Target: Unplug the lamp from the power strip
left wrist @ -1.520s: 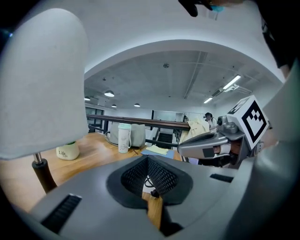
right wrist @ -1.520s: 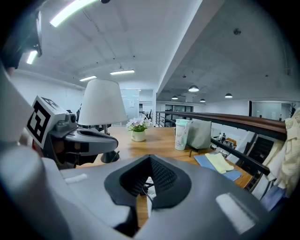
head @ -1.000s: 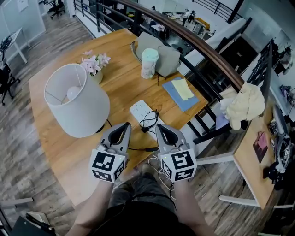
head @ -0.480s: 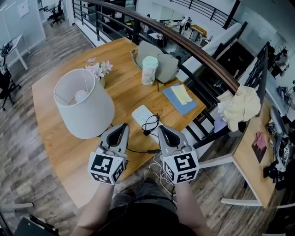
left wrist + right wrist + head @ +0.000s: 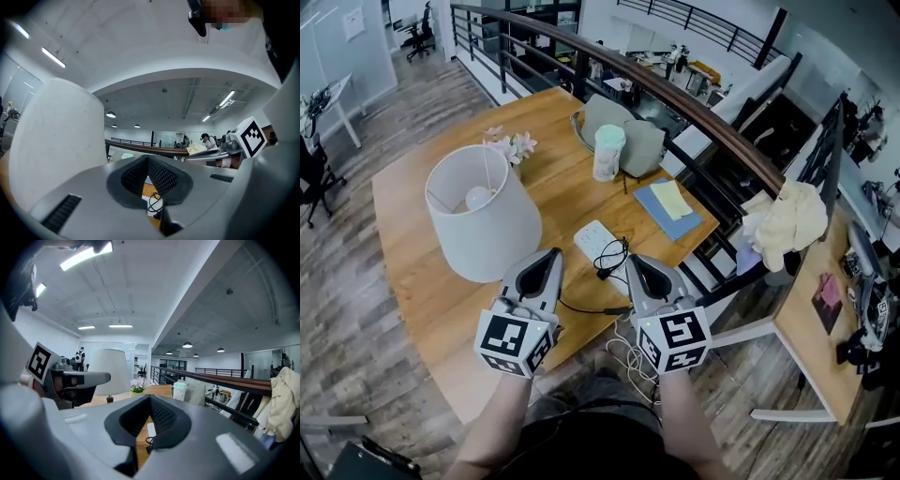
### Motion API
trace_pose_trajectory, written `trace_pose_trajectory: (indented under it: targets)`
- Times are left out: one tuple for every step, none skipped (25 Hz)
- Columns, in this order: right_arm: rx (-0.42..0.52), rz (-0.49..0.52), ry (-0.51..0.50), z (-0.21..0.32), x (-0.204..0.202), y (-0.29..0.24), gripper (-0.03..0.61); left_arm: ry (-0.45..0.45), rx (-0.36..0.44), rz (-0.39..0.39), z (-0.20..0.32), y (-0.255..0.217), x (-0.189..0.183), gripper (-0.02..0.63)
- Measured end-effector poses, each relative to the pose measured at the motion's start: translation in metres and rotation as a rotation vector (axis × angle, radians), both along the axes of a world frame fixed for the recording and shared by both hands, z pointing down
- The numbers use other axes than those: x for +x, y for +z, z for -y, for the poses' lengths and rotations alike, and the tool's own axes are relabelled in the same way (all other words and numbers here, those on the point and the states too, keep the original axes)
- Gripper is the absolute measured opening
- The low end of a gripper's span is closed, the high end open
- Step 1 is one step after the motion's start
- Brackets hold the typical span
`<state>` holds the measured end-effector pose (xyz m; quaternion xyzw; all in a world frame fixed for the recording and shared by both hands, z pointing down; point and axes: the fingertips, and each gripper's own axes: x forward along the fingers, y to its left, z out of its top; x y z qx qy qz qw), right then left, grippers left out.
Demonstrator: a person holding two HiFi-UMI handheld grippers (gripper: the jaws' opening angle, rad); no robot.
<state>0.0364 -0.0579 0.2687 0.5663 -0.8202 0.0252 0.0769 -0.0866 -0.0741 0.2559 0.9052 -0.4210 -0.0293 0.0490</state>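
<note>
Left gripper (image 5: 550, 258), right gripper (image 5: 637, 264): jaws together

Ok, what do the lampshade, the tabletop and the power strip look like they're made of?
Lampshade: probably fabric or paper over a frame, matte off-white, with no glare on its wall.
Tabletop: wood or wood veneer, warm brown with grain streaks and a slight sheen.
Power strip: likely moulded plastic, smooth white with rounded corners.
</note>
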Motion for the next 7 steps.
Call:
trace_pose_trajectory:
  targets:
    - [0.003,0.006,-0.001,0.000,-0.001,-0.002,0.006,0.002,0.005,-0.001,-0.001,-0.002,-0.001,-0.004]
    - [0.006,0.012,-0.002,0.000,-0.002,-0.004,0.006,0.004,0.008,-0.002,-0.001,-0.004,-0.002,-0.005]
    - [0.009,0.017,-0.002,-0.001,-0.003,-0.005,0.006,0.006,0.011,-0.003,-0.002,-0.006,-0.002,-0.003]
    - [0.011,0.019,-0.002,-0.001,-0.004,-0.007,0.006,0.008,0.014,-0.005,-0.003,-0.007,-0.003,-0.004]
    - [0.013,0.020,-0.002,-0.002,-0.004,-0.009,0.006,0.009,0.016,-0.006,-0.004,-0.009,-0.003,-0.003]
    - [0.016,0.020,-0.001,-0.003,-0.005,-0.011,0.006,0.010,0.018,-0.008,-0.006,-0.011,-0.004,-0.005]
    - [0.018,0.020,0.000,-0.004,-0.005,-0.013,0.006,0.010,0.020,-0.009,-0.007,-0.013,-0.005,-0.003]
